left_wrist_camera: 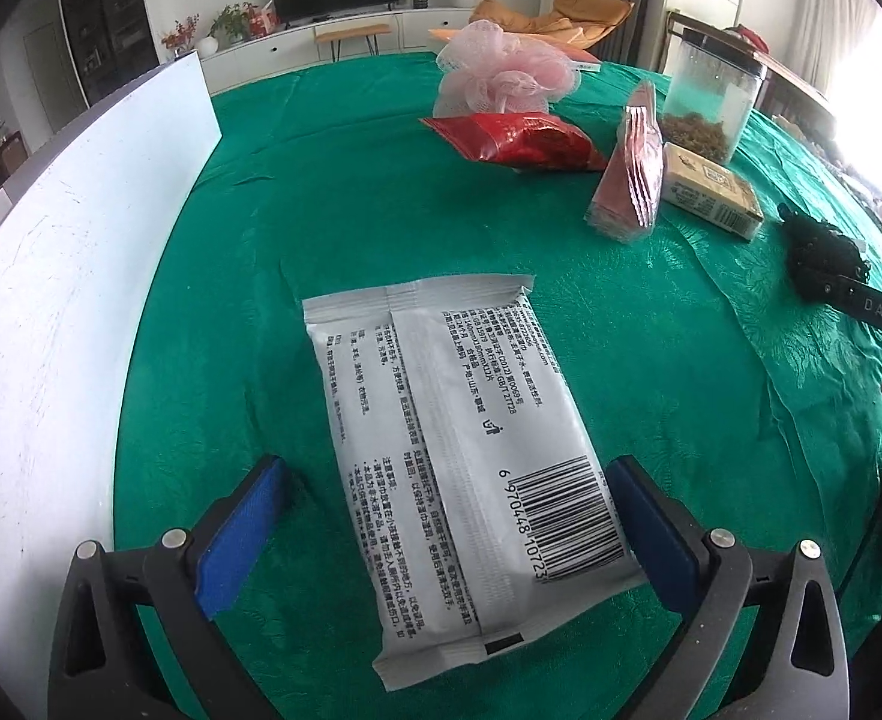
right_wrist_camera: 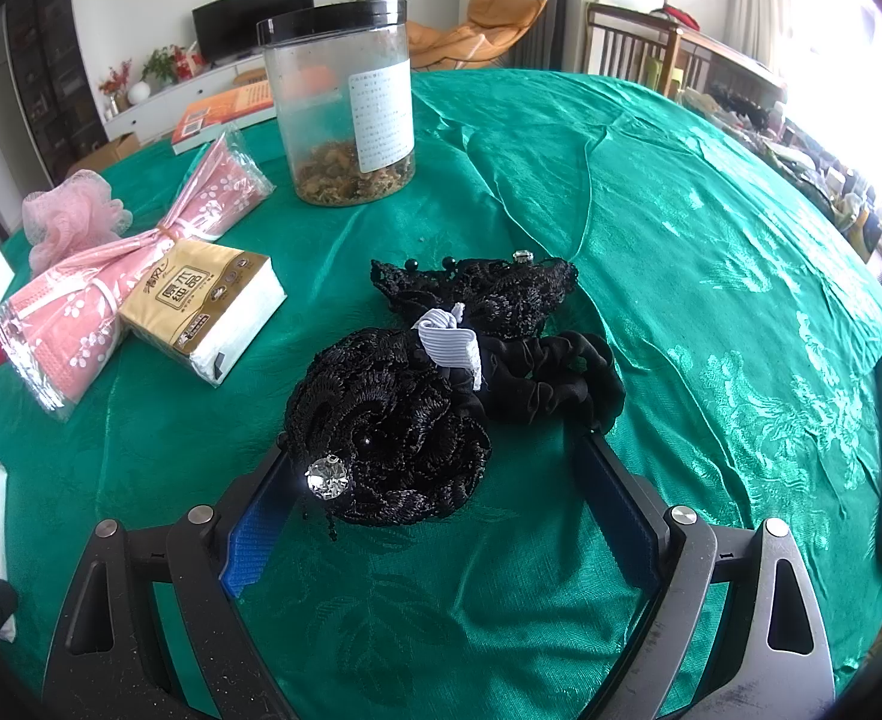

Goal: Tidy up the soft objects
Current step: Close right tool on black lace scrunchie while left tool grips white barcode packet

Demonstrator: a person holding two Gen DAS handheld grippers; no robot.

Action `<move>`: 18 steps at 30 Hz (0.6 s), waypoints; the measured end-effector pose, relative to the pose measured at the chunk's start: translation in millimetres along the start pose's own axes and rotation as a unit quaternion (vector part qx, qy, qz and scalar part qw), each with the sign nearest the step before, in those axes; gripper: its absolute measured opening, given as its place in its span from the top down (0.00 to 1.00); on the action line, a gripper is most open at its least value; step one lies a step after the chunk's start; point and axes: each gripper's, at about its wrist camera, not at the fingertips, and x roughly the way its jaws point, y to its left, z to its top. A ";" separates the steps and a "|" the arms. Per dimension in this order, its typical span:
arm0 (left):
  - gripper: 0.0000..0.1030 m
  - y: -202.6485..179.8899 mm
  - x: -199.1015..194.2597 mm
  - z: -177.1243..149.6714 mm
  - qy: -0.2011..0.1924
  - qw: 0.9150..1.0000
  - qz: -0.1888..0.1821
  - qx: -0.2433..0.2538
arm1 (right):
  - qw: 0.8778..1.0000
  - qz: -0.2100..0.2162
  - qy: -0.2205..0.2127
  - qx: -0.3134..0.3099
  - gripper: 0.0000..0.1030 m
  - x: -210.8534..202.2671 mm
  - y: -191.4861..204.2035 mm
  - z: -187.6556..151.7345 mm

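Observation:
A white wet-wipe pack (left_wrist_camera: 465,456) lies flat on the green tablecloth (left_wrist_camera: 381,210), printed back up. My left gripper (left_wrist_camera: 447,480) is open with its blue pads on either side of the pack's near half; the right pad touches the pack's edge. In the right wrist view a black lace hair accessory (right_wrist_camera: 393,438) with a rhinestone and a black scrunchie (right_wrist_camera: 555,378) lies on the cloth. My right gripper (right_wrist_camera: 435,462) is open, with the lace piece between its fingers, touching the left finger. The lace piece also shows in the left wrist view (left_wrist_camera: 819,264).
A white board (left_wrist_camera: 81,276) stands along the left. Farther back lie a pink bath pouf (left_wrist_camera: 501,72), a red packet (left_wrist_camera: 519,138), a wrapped pink towel (right_wrist_camera: 111,288), a tissue pack (right_wrist_camera: 207,312) and a clear jar (right_wrist_camera: 345,102). An orange book (right_wrist_camera: 225,114) lies behind.

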 end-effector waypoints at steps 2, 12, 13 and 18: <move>0.26 -1.5 -7.6 -1.9 -0.016 1.000 -0.008 0.015 | 1.000 0.000 0.000 0.000 0.11 -0.1 0.0 0.0; 0.30 10.3 -18.0 -12.4 -0.036 0.998 -0.050 -0.008 | 0.997 0.053 -0.023 0.047 0.17 -6.8 -15.3 -2.4; 0.30 11.2 -18.3 -12.3 -0.037 0.998 -0.053 -0.010 | 0.996 0.059 -0.028 0.056 0.25 -7.9 -18.5 -2.8; 0.30 16.6 -25.2 -13.8 -0.044 0.995 -0.086 -0.036 | 0.994 0.062 -0.033 0.084 0.77 -11.4 -27.1 -5.9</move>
